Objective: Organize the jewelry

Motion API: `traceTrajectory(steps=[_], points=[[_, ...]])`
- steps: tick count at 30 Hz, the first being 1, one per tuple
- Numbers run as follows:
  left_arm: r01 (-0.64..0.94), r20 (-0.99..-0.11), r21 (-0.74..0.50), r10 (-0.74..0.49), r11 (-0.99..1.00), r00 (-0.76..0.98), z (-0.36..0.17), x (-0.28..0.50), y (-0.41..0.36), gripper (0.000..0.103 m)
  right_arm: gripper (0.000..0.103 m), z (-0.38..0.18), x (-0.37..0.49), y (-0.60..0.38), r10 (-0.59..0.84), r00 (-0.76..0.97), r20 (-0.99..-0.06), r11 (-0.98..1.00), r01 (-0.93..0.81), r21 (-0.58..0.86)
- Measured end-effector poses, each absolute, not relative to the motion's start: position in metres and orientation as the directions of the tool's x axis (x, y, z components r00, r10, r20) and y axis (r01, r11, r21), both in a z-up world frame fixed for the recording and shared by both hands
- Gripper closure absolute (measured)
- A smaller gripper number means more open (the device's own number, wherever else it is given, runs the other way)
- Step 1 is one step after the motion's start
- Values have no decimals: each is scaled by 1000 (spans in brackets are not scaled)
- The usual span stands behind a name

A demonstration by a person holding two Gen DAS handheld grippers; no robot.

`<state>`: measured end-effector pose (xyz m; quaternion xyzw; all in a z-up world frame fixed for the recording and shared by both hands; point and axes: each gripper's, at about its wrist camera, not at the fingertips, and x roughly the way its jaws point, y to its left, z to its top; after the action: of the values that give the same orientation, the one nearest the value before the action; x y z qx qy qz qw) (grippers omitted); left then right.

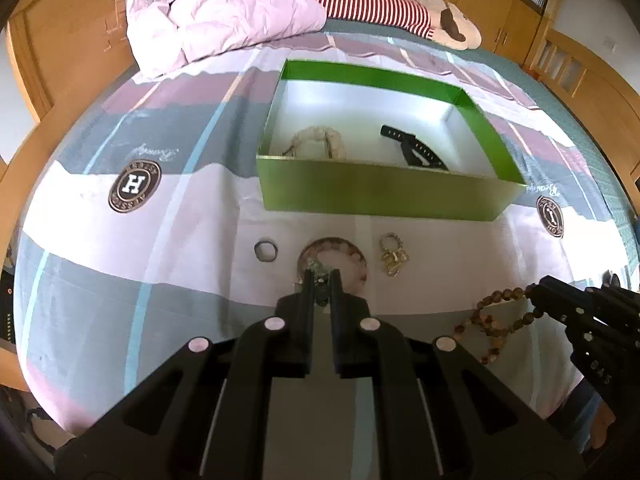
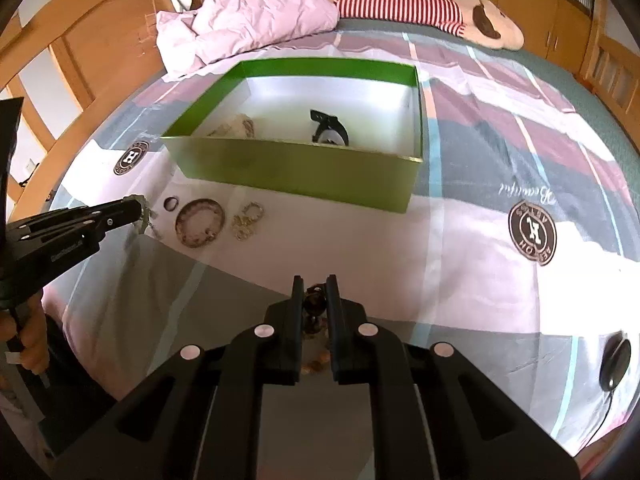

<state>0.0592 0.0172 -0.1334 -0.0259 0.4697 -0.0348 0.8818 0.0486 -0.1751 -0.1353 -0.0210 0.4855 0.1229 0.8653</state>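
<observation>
A green box [image 1: 380,194] [image 2: 296,178] stands on the bed and holds a pale bracelet [image 1: 316,140] and a black watch [image 1: 414,148]. In front of it lie a dark ring [image 1: 265,250], a pink bead bracelet [image 1: 352,254] and gold rings [image 1: 394,256]. My left gripper [image 1: 321,276] [image 2: 141,212] is shut on a silvery chain piece [image 2: 146,216] just above the sheet, over the pink bracelet's near edge. My right gripper [image 2: 314,284] [image 1: 536,300] is shut on a brown bead necklace [image 1: 492,320], which trails onto the sheet.
A crumpled pink blanket [image 1: 224,20] and a striped plush toy [image 1: 384,4] lie at the far end of the bed. Wooden cabinets [image 1: 64,40] surround it. A black round object [image 2: 614,360] lies at the right on the sheet.
</observation>
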Motion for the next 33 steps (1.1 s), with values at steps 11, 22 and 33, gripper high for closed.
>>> traceTrajectory(steps=[11,22,33], points=[[42,-804,-49,-64,998,591,-115,36,13,95,92,-122,35,-172,163,544,-823,977,-208,56],[64,-791,-53,-81,997,606,-105,23,4,95,92,-111,28,-178,182,562,-807,981,-162,109],[127,-680,-82,-148,989,718,-14,80,-5,95,92,1,96,-179,191,740,-645,982,-145,124]])
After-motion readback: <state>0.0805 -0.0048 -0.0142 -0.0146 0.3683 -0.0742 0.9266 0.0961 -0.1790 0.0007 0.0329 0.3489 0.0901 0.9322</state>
